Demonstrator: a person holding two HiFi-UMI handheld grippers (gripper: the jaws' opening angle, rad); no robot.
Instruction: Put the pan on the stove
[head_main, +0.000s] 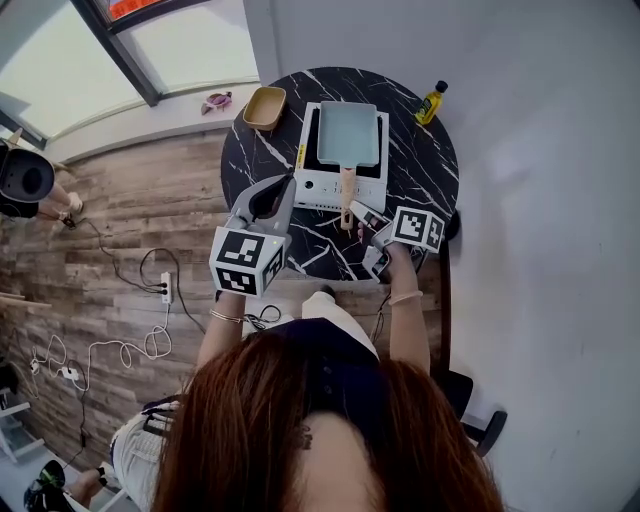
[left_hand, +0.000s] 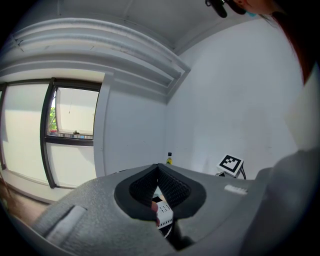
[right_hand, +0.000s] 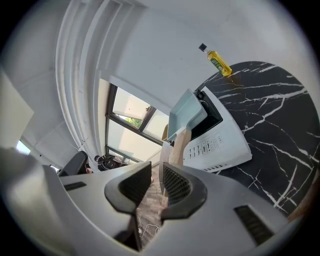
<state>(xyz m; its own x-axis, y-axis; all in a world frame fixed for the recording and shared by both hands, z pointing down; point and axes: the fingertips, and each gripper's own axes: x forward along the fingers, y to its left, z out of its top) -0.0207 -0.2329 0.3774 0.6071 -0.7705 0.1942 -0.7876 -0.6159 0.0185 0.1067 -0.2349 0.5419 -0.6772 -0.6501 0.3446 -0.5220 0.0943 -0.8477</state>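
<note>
Black, white-veined round desk (head_main: 425, 175), carrying four items.

1. Stove (head_main: 340, 190): white, single-burner, control panel facing the person; stands at the middle of the desk.
2. Pan (head_main: 348, 133): pale blue-green, rectangular, seated on top of the stove. Its wooden handle (head_main: 347, 192) runs out over the control panel toward the person.
3. Bowl (head_main: 264, 107): tan, at the desk's far-left edge, just beside the stove.
4. Bottle (head_main: 431, 102): yellow liquid, dark cap, upright at the far-right edge, well apart from the stove.

Right hand-held gripper (right_hand: 157, 166): low over the desk at the end of the pan handle. Jaws part-way spread with a narrow gap; the handle's end sits right at the tips, and neither pad visibly presses on it.

Left hand-held gripper (left_hand: 159, 169): raised above the desk's near-left side, apart from the pan. Jaw tips pressed together, nothing pinched.

Wood-plank floor (head_main: 130, 210): beside the desk, with white cables and a power strip (head_main: 166, 288).
</note>
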